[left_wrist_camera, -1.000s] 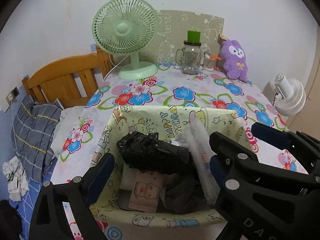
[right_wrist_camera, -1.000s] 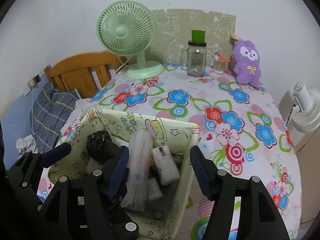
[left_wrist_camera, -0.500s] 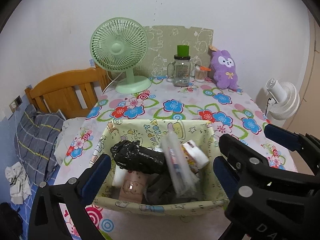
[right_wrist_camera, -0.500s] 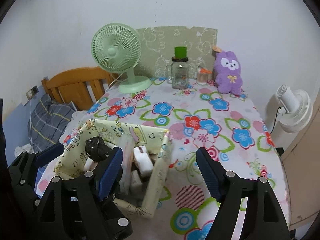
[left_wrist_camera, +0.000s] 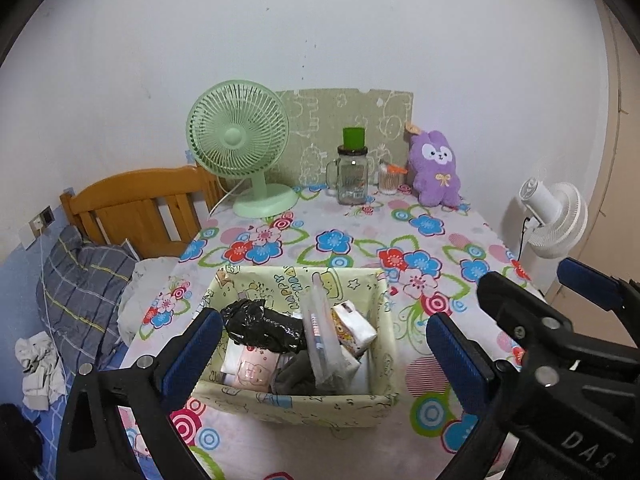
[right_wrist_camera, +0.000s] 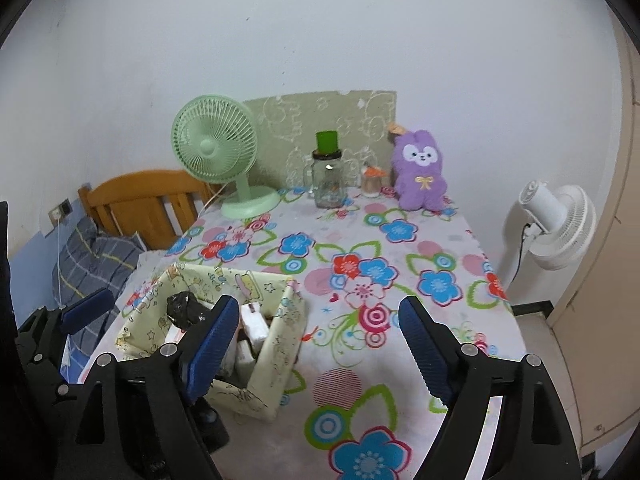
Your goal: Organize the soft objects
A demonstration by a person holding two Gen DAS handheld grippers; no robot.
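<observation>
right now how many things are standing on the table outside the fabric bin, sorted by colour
green: 1, the desk fan
clear glass with a green lid: 1, the mug jar
clear with an orange top: 1, the small swab jar
purple: 1, the plush bunny
total: 4 things outside the fabric bin

Soft, even indoor light is falling across the white wall, casting only faint shadows. Fisheye distortion is bending both views, with black vignetting darkening the corners around that wall.
</observation>
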